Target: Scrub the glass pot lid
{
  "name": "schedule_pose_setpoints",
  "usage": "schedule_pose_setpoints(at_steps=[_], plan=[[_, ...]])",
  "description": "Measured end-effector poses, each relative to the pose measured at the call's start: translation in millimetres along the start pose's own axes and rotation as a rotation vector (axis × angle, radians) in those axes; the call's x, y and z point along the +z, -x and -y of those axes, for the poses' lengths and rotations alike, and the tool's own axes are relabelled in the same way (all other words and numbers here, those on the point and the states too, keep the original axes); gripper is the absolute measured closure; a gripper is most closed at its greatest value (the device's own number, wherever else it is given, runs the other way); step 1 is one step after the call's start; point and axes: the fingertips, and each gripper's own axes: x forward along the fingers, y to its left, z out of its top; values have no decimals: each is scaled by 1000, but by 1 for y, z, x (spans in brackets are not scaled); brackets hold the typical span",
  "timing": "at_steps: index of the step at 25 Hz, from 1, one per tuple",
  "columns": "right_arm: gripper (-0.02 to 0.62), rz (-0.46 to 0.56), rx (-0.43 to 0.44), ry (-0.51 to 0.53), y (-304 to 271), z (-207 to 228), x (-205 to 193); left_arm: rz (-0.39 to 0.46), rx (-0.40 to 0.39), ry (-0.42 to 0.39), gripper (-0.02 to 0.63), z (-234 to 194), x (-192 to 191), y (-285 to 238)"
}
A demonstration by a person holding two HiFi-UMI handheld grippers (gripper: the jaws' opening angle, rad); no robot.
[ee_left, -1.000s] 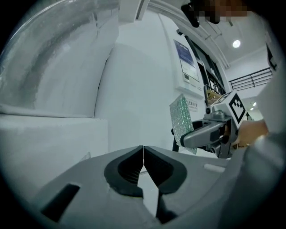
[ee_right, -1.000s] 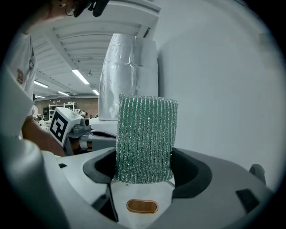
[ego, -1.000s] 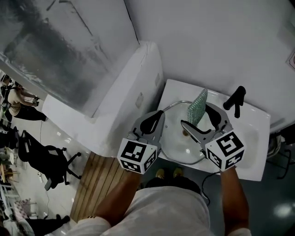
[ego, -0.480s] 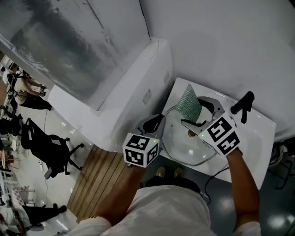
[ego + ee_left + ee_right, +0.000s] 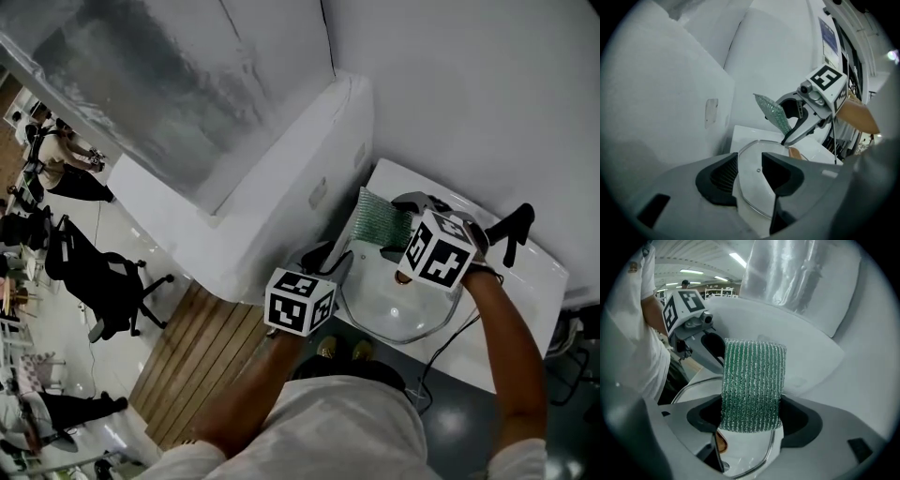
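The glass pot lid (image 5: 392, 302) lies in the white sink (image 5: 532, 274), its brown knob (image 5: 403, 278) up. My right gripper (image 5: 392, 228) is shut on a green scrub cloth (image 5: 376, 217) over the lid's far left rim. In the right gripper view the cloth (image 5: 752, 385) stands upright between the jaws, with the lid's metal rim (image 5: 769, 452) below. My left gripper (image 5: 330, 263) is at the lid's near left edge. Its jaws are opening, and the lid (image 5: 752, 190) lies between them without the pads pressing on it.
A black faucet (image 5: 515, 231) stands at the sink's far right. A white wall panel (image 5: 281, 202) rises close on the left of the sink. Wooden floor slats (image 5: 202, 352) and an office chair (image 5: 98, 291) lie further left, below.
My right gripper has carried the green cloth from over the lid's middle to its far left rim. My left gripper has stayed at the lid's near left edge.
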Motion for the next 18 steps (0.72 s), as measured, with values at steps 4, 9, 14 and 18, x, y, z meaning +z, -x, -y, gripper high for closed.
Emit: schedule_pose_setpoints(at_steps=[4, 9, 14, 18], plan=[[247, -139, 148, 98, -24, -13, -15, -80, -5, 18, 415, 0, -16, -3], [247, -282, 278, 216, -44, -21, -28, -179, -34, 49, 393, 4, -37, -7], [247, -380, 337, 310, -57, -22, -32, -232, -52, 110, 382, 2, -51, -9], [247, -436, 378, 373, -66, -28, -35, -272, -58, 146, 377, -1, -60, -11]])
